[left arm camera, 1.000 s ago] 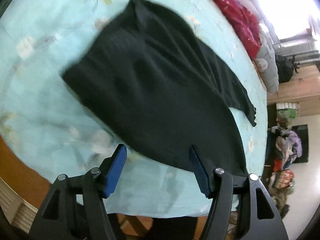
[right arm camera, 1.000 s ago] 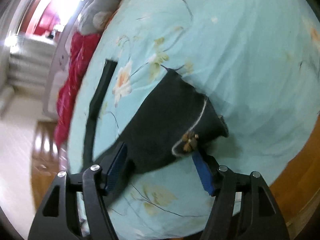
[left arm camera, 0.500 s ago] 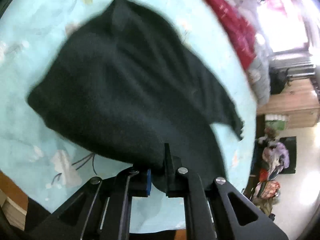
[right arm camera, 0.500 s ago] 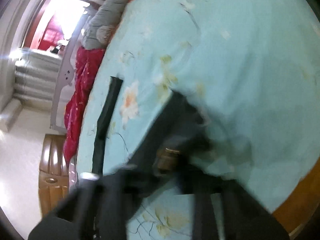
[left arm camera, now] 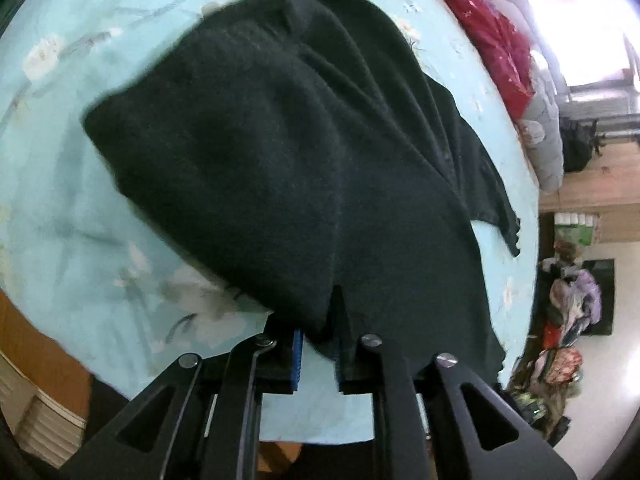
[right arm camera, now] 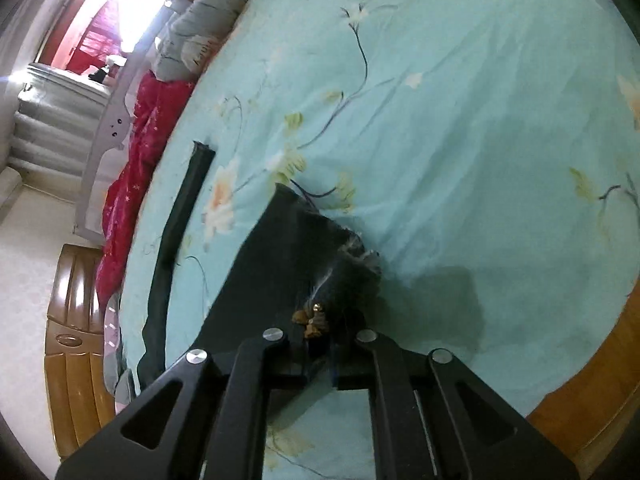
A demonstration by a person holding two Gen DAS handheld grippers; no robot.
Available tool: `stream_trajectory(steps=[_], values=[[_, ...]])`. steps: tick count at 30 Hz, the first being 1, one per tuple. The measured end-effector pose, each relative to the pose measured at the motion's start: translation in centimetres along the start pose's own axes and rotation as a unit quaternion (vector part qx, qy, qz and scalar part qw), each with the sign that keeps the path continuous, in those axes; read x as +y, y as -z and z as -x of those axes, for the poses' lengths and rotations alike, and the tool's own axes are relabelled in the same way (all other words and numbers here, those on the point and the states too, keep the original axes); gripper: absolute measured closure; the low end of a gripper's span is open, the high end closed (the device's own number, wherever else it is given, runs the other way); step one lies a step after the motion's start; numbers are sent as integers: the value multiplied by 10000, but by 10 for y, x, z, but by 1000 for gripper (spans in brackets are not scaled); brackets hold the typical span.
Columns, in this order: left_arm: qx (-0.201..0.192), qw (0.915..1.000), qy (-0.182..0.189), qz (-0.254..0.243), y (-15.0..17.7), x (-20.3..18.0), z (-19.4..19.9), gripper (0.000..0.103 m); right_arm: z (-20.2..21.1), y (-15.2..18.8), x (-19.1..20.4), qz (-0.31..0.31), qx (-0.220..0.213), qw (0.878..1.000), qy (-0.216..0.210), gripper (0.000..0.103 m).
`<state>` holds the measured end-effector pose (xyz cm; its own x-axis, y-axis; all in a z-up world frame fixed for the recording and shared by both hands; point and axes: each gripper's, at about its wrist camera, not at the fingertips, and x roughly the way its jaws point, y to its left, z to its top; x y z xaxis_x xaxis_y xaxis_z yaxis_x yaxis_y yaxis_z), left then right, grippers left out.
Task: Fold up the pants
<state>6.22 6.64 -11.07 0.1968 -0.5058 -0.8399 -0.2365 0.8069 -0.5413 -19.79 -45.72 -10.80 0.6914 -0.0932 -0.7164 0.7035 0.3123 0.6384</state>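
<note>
Black pants (left arm camera: 280,152) lie spread on a light blue flowered bed sheet (left arm camera: 80,240). My left gripper (left arm camera: 319,340) pinches a bunched fold at their near edge; its jaws are opening slightly with the cloth still pressed between the blue pads. In the right wrist view the pants (right arm camera: 272,280) show a frayed waist edge and a small brown bow (right arm camera: 314,318). My right gripper (right arm camera: 320,344) grips that waist edge just below the bow, its jaws easing open a little with the fabric still between them. One leg (right arm camera: 184,208) runs away as a narrow black strip.
A red blanket (left arm camera: 496,36) and a grey bundle (right arm camera: 208,32) lie along the far side of the bed. A wooden bed end (right arm camera: 76,344) sits at the left. A heap of clothes (left arm camera: 568,320) is on the floor. The sheet (right arm camera: 480,120) stretches to the right.
Both grippers stood wide open a second ago and have closed on the pants. The cloth at the left gripper now bunches up between its pads.
</note>
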Motion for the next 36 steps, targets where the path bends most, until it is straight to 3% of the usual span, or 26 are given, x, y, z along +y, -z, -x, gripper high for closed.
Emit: stream_trajectory(steps=[4, 9, 11, 12, 15, 16, 21, 26, 30, 34, 35, 36], values=[[-180, 9981, -94, -581, 8, 3, 42, 84, 25, -6, 4, 181, -164, 9991, 338, 89], [-930, 9916, -125, -892, -4, 16, 108, 41, 61, -20, 18, 743, -641, 9922, 772, 88], [-1138, 9903, -160, -786, -21, 14, 116, 35, 58, -26, 30, 912, -564, 9910, 798, 85], [-1129, 9910, -128, -706, -32, 15, 117, 35, 52, -29, 41, 994, -467, 9909, 773, 78], [-953, 9939, -145, -529, -64, 10, 106, 35, 28, -34, 75, 1174, -238, 9909, 612, 42], [-920, 9945, -158, -482, -74, 10, 102, 35, 21, -34, 84, 1249, -204, 9905, 537, 40], [-786, 9967, -170, -65, -130, 3, 73, 35, -28, -48, 139, 1608, 74, 9861, 408, 40], [-731, 9959, -315, 434, -181, 13, 50, 33, -84, -89, 181, 1540, 225, 9873, 327, 40], [-670, 9945, -149, 794, -198, 23, 33, 30, -142, -117, 203, 1581, 391, 9850, 569, 39], [-456, 9961, -12, 751, -194, 16, 10, 31, -197, -131, 202, 1535, 455, 9820, 998, 40], [-443, 9970, -36, 636, -194, 10, 6, 38, -208, -130, 203, 1568, 586, 9816, 918, 44], [-462, 9979, -141, 420, -193, -1, 2, 56, -214, -124, 210, 1808, 651, 9782, 789, 79]])
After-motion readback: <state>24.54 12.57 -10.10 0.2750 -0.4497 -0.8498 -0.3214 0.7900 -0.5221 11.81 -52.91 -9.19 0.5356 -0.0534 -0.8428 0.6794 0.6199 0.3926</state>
